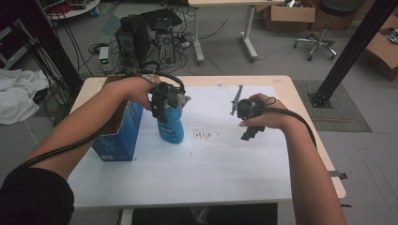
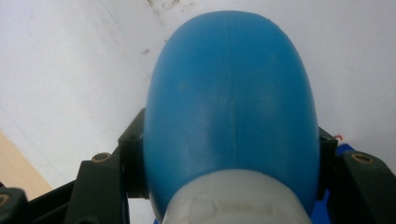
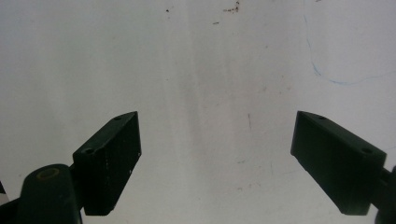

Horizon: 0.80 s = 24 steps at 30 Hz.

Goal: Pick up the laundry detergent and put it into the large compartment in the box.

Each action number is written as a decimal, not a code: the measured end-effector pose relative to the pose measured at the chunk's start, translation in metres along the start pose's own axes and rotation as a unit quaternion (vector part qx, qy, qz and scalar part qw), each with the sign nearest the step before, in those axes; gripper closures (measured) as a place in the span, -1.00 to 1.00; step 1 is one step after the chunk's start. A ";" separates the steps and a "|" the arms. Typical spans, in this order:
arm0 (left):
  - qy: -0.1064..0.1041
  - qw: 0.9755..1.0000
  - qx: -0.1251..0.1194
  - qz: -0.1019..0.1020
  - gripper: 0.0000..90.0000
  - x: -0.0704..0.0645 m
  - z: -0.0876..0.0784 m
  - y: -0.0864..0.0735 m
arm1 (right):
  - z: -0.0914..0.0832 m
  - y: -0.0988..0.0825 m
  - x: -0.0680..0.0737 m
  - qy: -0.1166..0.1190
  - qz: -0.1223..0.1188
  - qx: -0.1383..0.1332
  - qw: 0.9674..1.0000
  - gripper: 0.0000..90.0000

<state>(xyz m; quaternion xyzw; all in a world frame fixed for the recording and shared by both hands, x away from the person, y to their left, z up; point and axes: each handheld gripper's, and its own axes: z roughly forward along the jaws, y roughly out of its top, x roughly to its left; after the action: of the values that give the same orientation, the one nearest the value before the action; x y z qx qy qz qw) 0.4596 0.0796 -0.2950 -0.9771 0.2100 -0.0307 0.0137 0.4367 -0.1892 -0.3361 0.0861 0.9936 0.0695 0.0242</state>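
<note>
Left tongs (image 1: 170, 108) are clenched on the blue bottle (image 1: 171, 126), gripping it up near its white neck; in the left gripper view the black jaws press both flanks of the bottle (image 2: 231, 107). It stands upright on the white sheet (image 1: 211, 164) covering the counter (image 1: 281, 80), just beside the blue box (image 1: 119, 136), though touching or not is hard to say from here. Right tongs (image 1: 248, 133) hang released, jaws wide over bare sheet (image 3: 201, 93), well apart from the bottle.
</note>
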 end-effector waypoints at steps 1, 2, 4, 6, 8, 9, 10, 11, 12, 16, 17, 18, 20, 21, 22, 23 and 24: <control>0.000 1.000 -0.001 0.000 -0.15 0.000 0.000 0.000 | 0.000 0.000 0.000 0.000 -0.001 0.001 1.000 -0.64; 0.001 1.000 -0.001 0.002 -0.15 0.000 0.000 0.000 | 0.000 0.001 0.000 0.000 -0.002 0.001 1.000 -0.64; 0.001 1.000 0.000 0.001 -0.15 0.001 0.000 0.000 | 0.000 0.001 0.000 0.000 0.000 -0.001 1.000 -0.64; 0.001 1.000 0.002 0.000 -0.15 0.000 0.000 0.001 | 0.000 0.002 0.000 -0.001 -0.001 -0.001 1.000 -0.64; 0.001 1.000 0.001 -0.003 -0.15 0.000 0.000 0.001 | 0.001 0.002 0.000 0.000 0.000 -0.002 1.000 -0.64; 0.002 1.000 0.000 -0.005 -0.14 -0.001 0.000 0.001 | 0.001 0.002 0.000 0.000 0.000 -0.002 1.000 -0.64; 0.004 1.000 0.004 -0.003 -0.14 -0.003 -0.001 0.001 | 0.001 0.002 0.001 0.000 -0.001 -0.002 1.000 -0.64; 0.007 1.000 0.006 -0.003 -0.14 -0.005 -0.001 0.001 | 0.001 0.002 0.001 0.001 -0.002 -0.002 1.000 -0.64; 0.007 1.000 0.007 -0.003 -0.14 -0.006 -0.002 0.002 | 0.001 0.001 0.001 0.001 -0.001 -0.003 1.000 -0.64; 0.003 1.000 0.012 -0.017 -0.14 -0.010 -0.011 0.002 | 0.000 0.000 0.002 0.001 -0.001 -0.004 1.000 -0.64; 0.002 1.000 0.011 -0.024 -0.14 -0.011 -0.013 0.002 | -0.001 0.000 0.002 0.000 -0.001 -0.004 1.000 -0.64; 0.000 0.999 0.011 -0.030 -0.14 -0.012 -0.015 0.002 | -0.001 0.000 0.002 0.000 -0.003 -0.005 1.000 -0.64; -0.003 0.999 0.010 -0.041 -0.14 -0.012 -0.020 0.003 | -0.002 0.000 0.002 -0.002 -0.005 -0.007 1.000 -0.64; -0.008 0.998 0.011 -0.054 -0.14 -0.013 -0.023 0.003 | -0.002 0.000 0.002 -0.002 -0.005 -0.008 1.000 -0.64; -0.008 0.998 0.011 -0.055 -0.14 -0.013 -0.024 0.003 | -0.003 0.000 0.002 -0.002 -0.007 -0.010 1.000 -0.64; -0.008 0.998 0.013 -0.056 -0.14 -0.014 -0.027 0.004 | -0.003 0.000 0.002 -0.004 -0.008 -0.010 1.000 -0.64; -0.008 0.998 0.013 -0.063 -0.14 -0.014 -0.028 0.004 | -0.004 -0.001 0.003 -0.002 -0.008 -0.012 1.000 -0.63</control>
<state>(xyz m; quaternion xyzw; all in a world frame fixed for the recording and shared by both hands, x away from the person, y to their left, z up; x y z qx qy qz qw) 0.4430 0.0812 -0.2679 -0.9884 0.1475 -0.0264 0.0257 0.4337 -0.1898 -0.3327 0.0781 0.9933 0.0807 0.0282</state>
